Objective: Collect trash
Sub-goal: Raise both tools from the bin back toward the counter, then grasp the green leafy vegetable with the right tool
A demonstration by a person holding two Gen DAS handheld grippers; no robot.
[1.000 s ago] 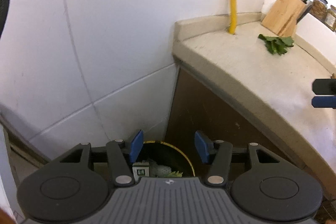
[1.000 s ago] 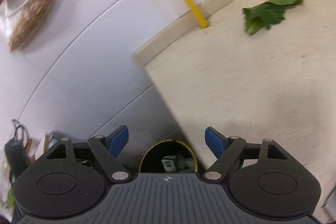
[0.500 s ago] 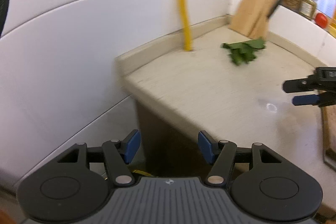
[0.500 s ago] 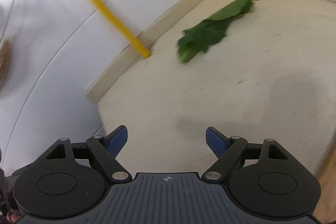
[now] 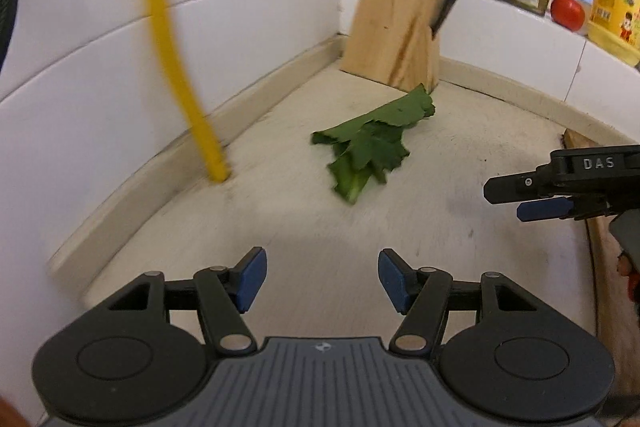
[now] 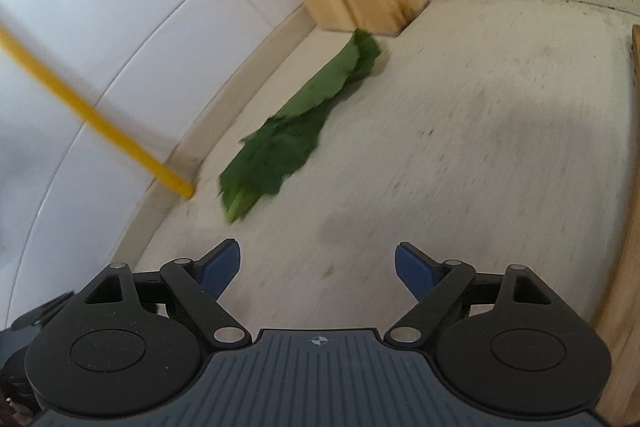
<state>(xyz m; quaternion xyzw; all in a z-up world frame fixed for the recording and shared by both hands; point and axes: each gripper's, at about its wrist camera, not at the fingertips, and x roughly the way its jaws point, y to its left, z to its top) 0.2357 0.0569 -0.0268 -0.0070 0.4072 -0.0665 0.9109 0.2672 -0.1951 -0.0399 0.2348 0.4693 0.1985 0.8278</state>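
Left wrist view shows the left gripper low in the frame, jaws spread and empty, above the pale table. Green leaves lie at centre, just before the knife block. At right edge the right gripper hovers; its own view shows jaws apart, empty.
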